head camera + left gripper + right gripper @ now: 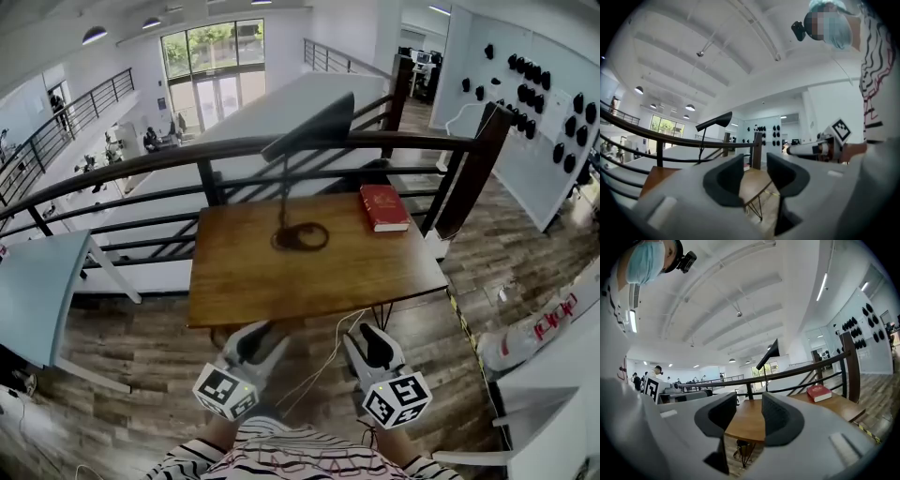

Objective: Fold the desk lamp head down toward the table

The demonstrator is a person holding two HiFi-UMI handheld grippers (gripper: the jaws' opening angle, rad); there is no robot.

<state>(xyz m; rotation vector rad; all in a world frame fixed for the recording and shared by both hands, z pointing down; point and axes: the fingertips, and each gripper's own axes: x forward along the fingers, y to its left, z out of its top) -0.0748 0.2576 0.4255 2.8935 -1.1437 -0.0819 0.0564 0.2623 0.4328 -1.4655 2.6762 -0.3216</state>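
A black desk lamp stands on the wooden table (375, 272), its ring base (300, 236) near the table's middle. A thin stem rises to the long lamp head (309, 127), which slants up to the right. The left gripper view shows the lamp head (715, 122) far off, and so does the right gripper view (769, 352). My left gripper (258, 339) and right gripper (370, 345) hover level in front of the table's near edge, well short of the lamp. The left gripper (754, 176) stands open with nothing between its jaws. The right gripper (749, 416) is open and empty too.
A red book (383, 206) lies at the table's back right corner. A dark curved railing (216, 150) runs right behind the table. A pale cable (328, 356) hangs from the table's front edge. A light blue table (37, 291) stands to the left.
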